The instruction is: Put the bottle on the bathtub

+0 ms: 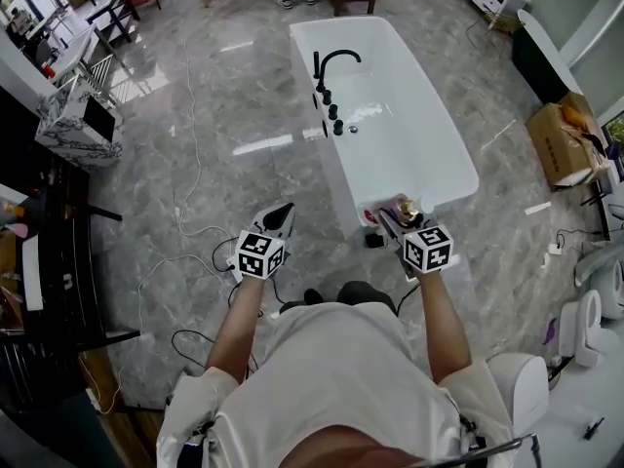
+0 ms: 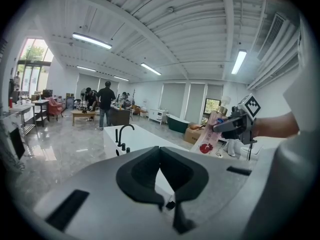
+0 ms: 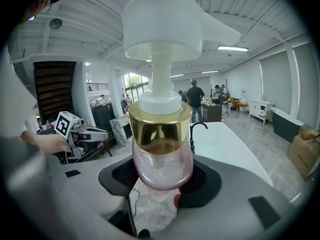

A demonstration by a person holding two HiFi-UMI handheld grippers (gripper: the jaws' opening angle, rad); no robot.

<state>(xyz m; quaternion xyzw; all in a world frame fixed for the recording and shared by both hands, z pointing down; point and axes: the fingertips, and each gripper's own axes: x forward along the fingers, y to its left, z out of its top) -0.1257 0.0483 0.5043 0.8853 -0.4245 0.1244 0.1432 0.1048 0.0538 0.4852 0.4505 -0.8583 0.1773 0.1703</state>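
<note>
Right gripper [image 1: 394, 218] was clamped on the pink pump bottle [image 3: 161, 159] — gold collar, white pump head — upright at the near end of the bathtub [image 1: 466, 170]; rim contact unclear. Left gripper [image 2: 167, 201] hung beside that near end, off the tub — jaws pressed together, nothing between.

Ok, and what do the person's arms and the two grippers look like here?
The left gripper and right gripper match. Each has dark, tapering jaws with black pads on a grey body, and carries a white cube printed with black square markers. The person wears a white short-sleeved shirt, with the sleeves ending above the elbows.
</note>
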